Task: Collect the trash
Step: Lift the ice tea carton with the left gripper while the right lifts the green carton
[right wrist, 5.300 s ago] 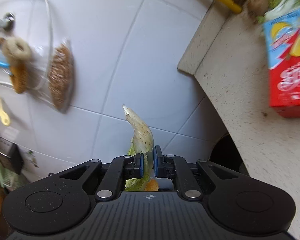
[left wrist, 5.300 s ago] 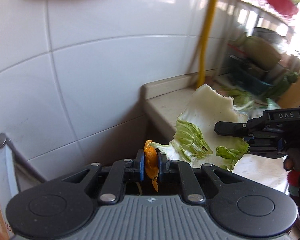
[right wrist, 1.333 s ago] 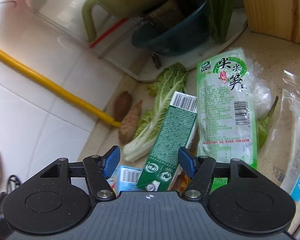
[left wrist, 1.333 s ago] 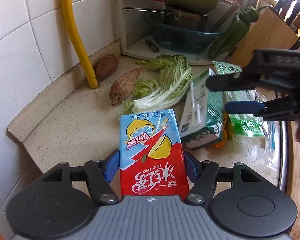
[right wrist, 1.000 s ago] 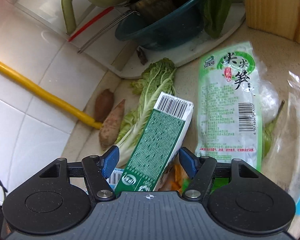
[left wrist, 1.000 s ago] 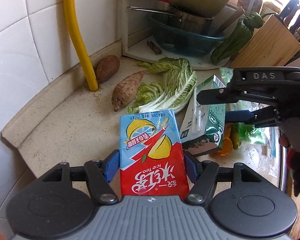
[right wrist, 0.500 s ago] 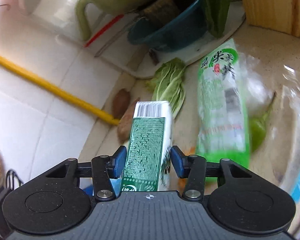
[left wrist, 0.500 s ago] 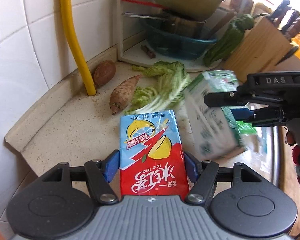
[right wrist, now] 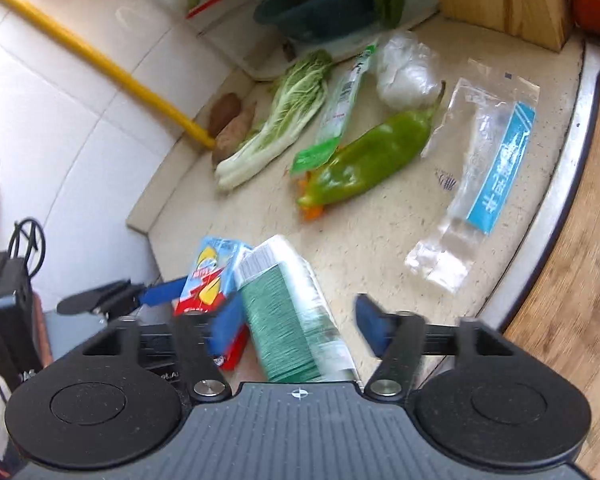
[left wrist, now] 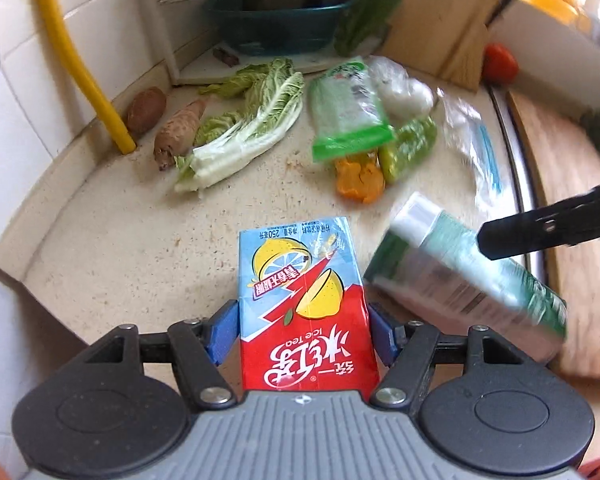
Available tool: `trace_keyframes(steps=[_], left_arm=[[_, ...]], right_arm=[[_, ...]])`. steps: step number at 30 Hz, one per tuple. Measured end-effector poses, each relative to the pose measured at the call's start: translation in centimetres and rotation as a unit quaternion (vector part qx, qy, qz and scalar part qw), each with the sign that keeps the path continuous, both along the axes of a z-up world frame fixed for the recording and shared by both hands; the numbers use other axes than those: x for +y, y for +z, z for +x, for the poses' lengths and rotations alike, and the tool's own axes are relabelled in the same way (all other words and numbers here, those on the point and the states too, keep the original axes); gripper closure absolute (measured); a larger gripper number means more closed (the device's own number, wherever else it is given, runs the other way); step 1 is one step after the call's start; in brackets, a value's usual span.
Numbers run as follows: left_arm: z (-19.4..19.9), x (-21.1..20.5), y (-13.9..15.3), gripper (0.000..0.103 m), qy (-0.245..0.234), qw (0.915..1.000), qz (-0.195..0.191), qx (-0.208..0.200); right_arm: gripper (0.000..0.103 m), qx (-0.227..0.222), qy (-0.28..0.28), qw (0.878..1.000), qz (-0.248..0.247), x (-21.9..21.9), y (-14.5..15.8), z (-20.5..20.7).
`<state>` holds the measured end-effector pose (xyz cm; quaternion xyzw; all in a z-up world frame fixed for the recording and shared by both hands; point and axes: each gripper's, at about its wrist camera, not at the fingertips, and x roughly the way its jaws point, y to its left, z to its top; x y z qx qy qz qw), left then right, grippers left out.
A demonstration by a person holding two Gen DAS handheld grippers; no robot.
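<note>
We are mid-collection at the countertop's (left wrist: 132, 240) front-left corner; left gripper (left wrist: 302, 330) clamps the iced-tea carton (left wrist: 304, 300), right gripper (right wrist: 296, 320) stands spread around the blurred green carton (right wrist: 288, 312), grip uncertain; next we carry both to a bin.

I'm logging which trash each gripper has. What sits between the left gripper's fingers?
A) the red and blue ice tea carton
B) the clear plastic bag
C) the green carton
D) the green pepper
A: the ice tea carton sits between the left gripper's blue fingers.
</note>
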<state>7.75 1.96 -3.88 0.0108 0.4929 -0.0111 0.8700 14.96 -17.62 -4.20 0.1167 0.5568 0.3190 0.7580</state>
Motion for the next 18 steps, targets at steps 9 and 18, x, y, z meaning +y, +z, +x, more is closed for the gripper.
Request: trace_keyframes(steps=[9, 18], left_arm=[[-0.2, 0.6, 0.4, 0.030, 0.016, 0.9998, 0.008, -0.007], [-0.3, -0.2, -0.4, 0.030, 0.007, 0.9996, 0.026, 0.001]], right_arm=[[0.026, -0.010, 0.022, 1.000, -0.003, -0.4, -0.3, -1.4], [0.037, -0.058, 0.081, 0.994, -0.043, 1.8, -0.9, -2.9]])
